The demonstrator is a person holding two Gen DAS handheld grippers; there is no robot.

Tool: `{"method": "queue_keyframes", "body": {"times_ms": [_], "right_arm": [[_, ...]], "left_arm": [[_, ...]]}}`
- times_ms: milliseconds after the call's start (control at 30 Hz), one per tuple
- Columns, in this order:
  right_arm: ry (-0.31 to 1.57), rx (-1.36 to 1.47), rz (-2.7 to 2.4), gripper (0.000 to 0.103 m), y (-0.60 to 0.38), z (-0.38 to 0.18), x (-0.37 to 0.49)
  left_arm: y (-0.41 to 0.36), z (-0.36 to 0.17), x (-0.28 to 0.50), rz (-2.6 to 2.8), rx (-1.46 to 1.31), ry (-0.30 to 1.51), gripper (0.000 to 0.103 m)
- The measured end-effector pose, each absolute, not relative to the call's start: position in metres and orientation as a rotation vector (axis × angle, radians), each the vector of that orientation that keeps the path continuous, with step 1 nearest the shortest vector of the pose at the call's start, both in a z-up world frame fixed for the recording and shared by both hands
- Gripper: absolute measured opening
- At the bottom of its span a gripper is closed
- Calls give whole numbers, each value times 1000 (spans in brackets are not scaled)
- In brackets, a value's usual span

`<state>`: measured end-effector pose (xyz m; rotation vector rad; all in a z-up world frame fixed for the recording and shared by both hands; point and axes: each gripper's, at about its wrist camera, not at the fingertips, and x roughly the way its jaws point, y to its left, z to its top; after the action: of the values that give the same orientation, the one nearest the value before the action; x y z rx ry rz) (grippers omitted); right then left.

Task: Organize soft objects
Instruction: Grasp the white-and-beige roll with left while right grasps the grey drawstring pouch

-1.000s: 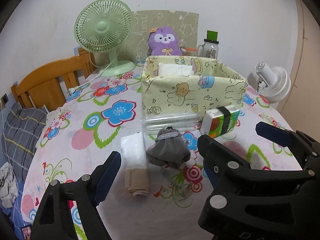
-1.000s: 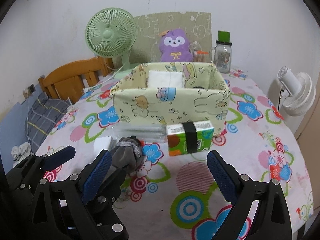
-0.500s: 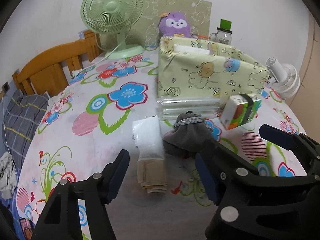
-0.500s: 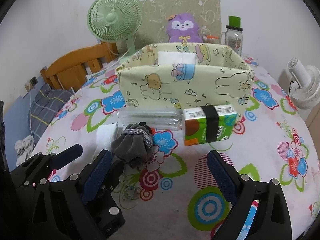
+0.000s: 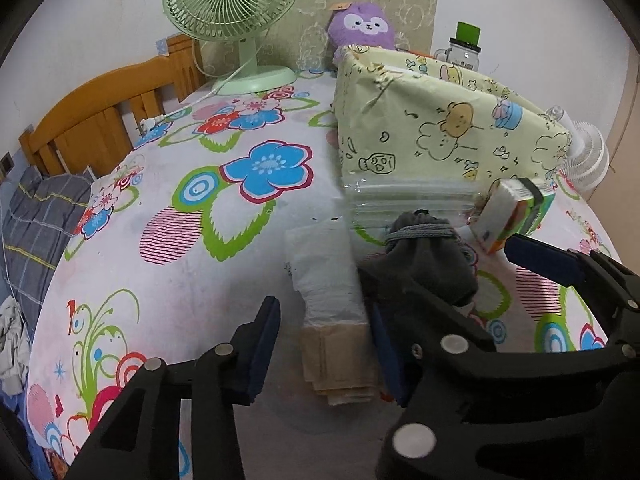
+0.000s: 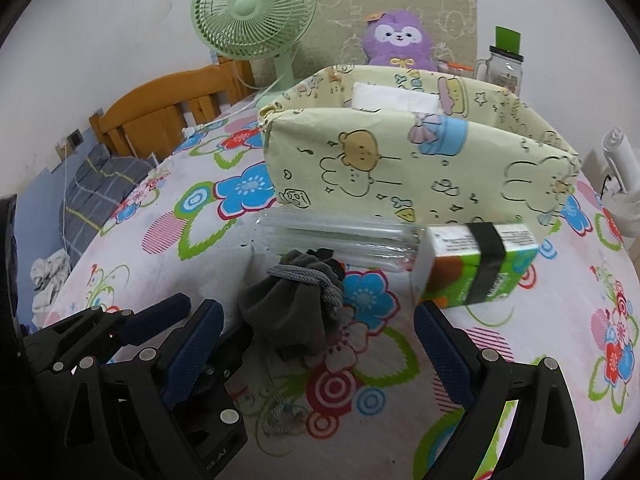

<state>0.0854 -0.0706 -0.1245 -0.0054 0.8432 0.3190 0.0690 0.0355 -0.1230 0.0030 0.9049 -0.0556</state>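
A folded white and beige packet (image 5: 332, 312) lies on the flowered tablecloth. My left gripper (image 5: 324, 354) straddles its near end; the jaws are closing, with a gap still showing beside the left pad. Just right of the packet sits a grey drawstring pouch (image 5: 428, 256) (image 6: 288, 312). My right gripper (image 6: 320, 344) stands wide open on either side of the pouch without touching it. Beyond lie a clear plastic packet (image 6: 336, 236) and a green tissue pack (image 6: 480, 268) with a black band. Behind them stands the pale yellow cartoon fabric box (image 6: 400, 176), holding a white pack (image 6: 394, 100).
A green desk fan (image 5: 232, 0), a purple plush toy (image 5: 364, 26) and a glass jar (image 5: 460, 52) stand along the wall. A white fan (image 5: 588, 156) sits off the table's right edge. A wooden headboard (image 5: 100, 120) and bedding lie to the left.
Both grippers have come forward and down toward the table. The left jaws have narrowed around the white and beige packet. The right jaws stay wide, now closer to the grey pouch.
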Motion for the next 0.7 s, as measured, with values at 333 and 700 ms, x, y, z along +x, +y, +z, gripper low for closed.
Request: {"method": "queue_keyframes", "body": {"times_ms": [333, 700], "right_arm": [[893, 23, 323, 78, -65, -137, 105], [890, 58, 358, 60, -70, -136, 103]], "left_arm": [[36, -124, 78, -60, 12, 903, 48], [29, -124, 82, -87, 13, 902, 40]]}}
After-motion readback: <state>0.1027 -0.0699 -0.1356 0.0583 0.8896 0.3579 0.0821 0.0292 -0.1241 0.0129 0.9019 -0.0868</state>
